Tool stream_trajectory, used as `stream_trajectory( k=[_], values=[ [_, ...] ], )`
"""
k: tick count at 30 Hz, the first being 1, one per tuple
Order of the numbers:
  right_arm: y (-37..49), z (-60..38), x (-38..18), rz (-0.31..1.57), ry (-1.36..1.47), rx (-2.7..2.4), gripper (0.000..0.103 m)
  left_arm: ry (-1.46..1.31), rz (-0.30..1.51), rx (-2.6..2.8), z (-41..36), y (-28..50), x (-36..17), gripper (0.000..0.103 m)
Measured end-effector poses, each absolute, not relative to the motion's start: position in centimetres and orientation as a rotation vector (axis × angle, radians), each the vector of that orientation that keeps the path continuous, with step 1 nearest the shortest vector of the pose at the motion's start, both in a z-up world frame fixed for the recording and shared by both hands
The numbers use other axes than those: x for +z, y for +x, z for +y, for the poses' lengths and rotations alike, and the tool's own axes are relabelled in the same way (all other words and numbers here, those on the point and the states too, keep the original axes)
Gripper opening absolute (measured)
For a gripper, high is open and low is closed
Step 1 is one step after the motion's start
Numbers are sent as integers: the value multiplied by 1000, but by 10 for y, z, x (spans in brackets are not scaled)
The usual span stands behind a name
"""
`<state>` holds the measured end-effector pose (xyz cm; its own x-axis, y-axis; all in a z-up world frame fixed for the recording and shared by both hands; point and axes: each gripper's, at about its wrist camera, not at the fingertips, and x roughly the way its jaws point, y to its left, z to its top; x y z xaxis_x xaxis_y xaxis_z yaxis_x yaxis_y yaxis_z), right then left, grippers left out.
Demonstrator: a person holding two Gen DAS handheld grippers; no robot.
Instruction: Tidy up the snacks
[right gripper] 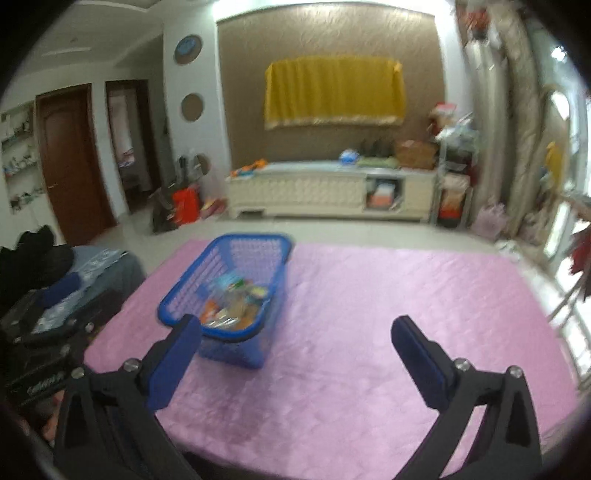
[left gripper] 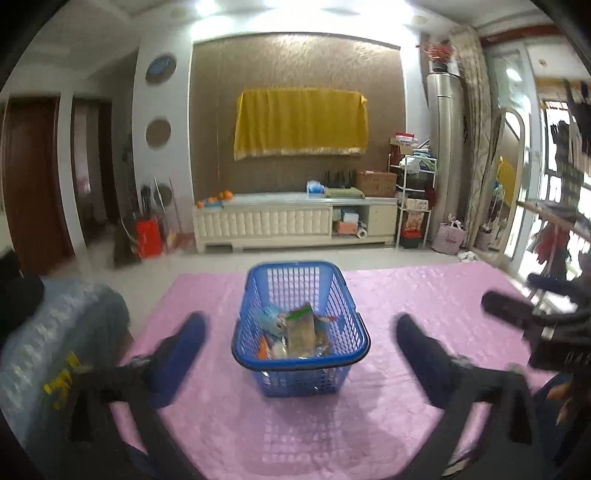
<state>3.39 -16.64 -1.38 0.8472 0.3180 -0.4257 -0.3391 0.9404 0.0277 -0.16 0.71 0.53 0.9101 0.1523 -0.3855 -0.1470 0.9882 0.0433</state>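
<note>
Brown textured wall panel [left gripper: 295, 66] at back, yellow fringed cloth [left gripper: 301, 123] hung on it. Low white cabinet [left gripper: 295, 219] ran below, oranges [left gripper: 216, 199] at its left end, cardboard box [left gripper: 376, 182] at its right. White pillar [left gripper: 159, 147] with round niches stood left of the panel, dark wooden doors [left gripper: 33, 177] further left. Red bag [left gripper: 148, 237] sat on pale tiled floor [left gripper: 221, 258] by the pillar. Wire shelf rack [left gripper: 413, 199] and silver column unit [left gripper: 447, 147] stood right, then curtains [left gripper: 476, 140] and bright windows [left gripper: 517, 110]. Ceiling lights [left gripper: 210, 7] glared. Pink quilted cloth [left gripper: 406, 314] covered the table.
</note>
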Motion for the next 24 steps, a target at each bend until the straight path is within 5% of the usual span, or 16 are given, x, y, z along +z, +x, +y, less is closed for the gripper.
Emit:
stream_trajectory(
  k=[24],
  values=[
    [-50,-189,-21,333,-35,303,103,-37,362,115,-22,-71,0,103]
  ],
)
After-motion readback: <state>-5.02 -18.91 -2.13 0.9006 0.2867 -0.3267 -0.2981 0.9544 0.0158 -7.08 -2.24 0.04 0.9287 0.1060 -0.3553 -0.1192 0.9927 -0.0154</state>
